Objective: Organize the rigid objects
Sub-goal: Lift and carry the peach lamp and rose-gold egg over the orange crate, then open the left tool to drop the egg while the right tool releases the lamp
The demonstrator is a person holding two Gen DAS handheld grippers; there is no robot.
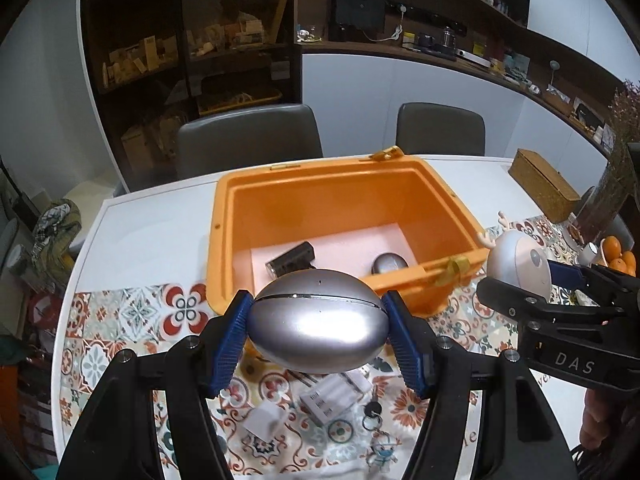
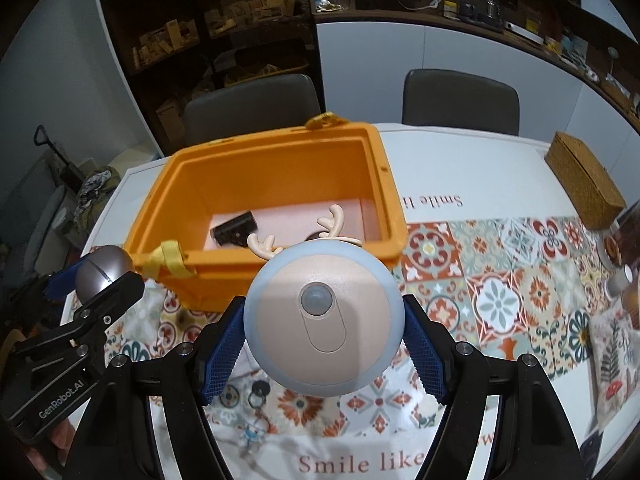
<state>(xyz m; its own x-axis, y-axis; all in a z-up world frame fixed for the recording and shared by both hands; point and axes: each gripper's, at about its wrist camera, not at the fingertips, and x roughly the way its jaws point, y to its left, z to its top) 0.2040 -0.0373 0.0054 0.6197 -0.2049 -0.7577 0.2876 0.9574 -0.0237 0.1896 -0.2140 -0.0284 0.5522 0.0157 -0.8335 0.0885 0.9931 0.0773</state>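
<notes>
we hold one thing in each claw, both raised above the counter [image 2: 500, 168] in front of the orange bin [image 1: 344, 184]. the left claw [image 1: 318, 322] is clamped on a silver egg-shaped case [image 1: 318, 320], its blue pads [image 1: 230, 344] pressing the two long ends. the right claw [image 2: 324, 334] is clamped on a round night light with small antlers [image 2: 322, 314], gripped at its widest part, sensor face towards the camera.

the bin sits open on the patterned cloth [image 2: 500, 292]. on its pale pink floor already lie a dark rectangular gadget [image 1: 290, 260] to the left and a small silver rounded item [image 1: 389, 264] near the front right wall.

the step in hand looks like carrying both pieces over the near rim and setting them inside. to do it well, we think each claw should rise enough to pass the front wall and its yellow strap [image 2: 170, 262], then come down onto bare floor: the middle and back look free. both shapes are smooth and curved, so they may roll or slip; we would lower each until it rests before letting go, and seat the light on a flatter side if it has one. going one claw at a time seems wiser, since the two claws are close beside each other and the opening is shared.

a white box [image 1: 334, 396], a keyring [image 1: 374, 414] and a little figure charm [image 1: 384, 454] lie on the cloth below, not yet in the bin.
</notes>
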